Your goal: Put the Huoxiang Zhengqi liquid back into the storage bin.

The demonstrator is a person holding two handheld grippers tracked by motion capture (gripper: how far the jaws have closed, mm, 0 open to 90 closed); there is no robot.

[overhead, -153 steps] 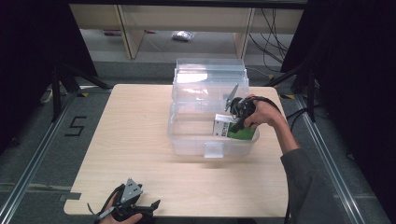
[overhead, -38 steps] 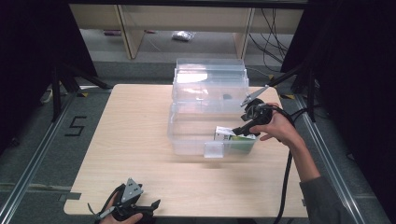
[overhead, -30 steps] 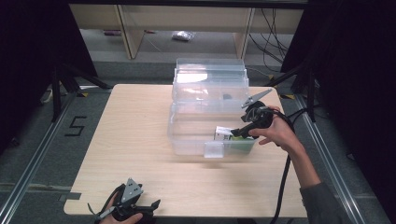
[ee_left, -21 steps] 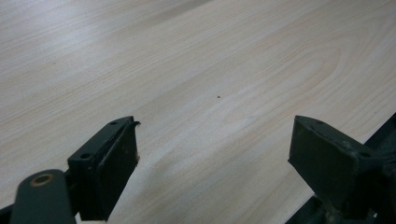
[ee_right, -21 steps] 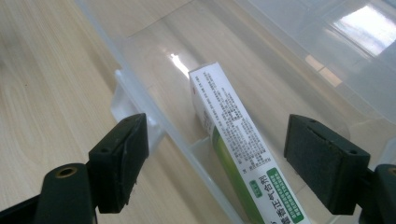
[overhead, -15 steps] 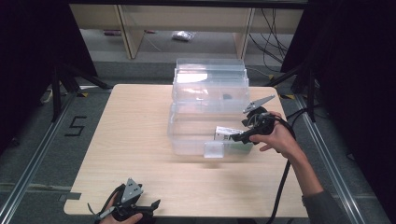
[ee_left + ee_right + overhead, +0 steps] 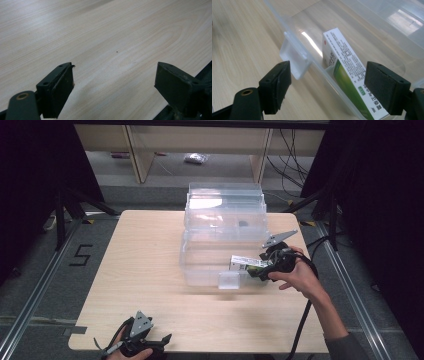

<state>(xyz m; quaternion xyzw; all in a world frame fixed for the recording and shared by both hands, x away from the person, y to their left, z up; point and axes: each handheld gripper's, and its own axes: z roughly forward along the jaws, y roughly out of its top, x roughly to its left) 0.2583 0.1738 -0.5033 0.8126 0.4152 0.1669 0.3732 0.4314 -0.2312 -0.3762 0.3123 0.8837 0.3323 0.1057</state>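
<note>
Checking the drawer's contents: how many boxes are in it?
1. A white and green box lies at the right end of the open clear drawer, by its front wall. More could be hidden behind the glare on the plastic.

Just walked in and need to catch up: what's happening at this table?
A person is working with a claw in each hand. The right claw hangs open at the front wall of a clear plastic drawer, pulled out of a see-through drawer unit. A white and green box lies inside the drawer, not gripped. The drawer's handle tab sits just ahead of the claw. The left claw rests open near the table's front edge.
</note>
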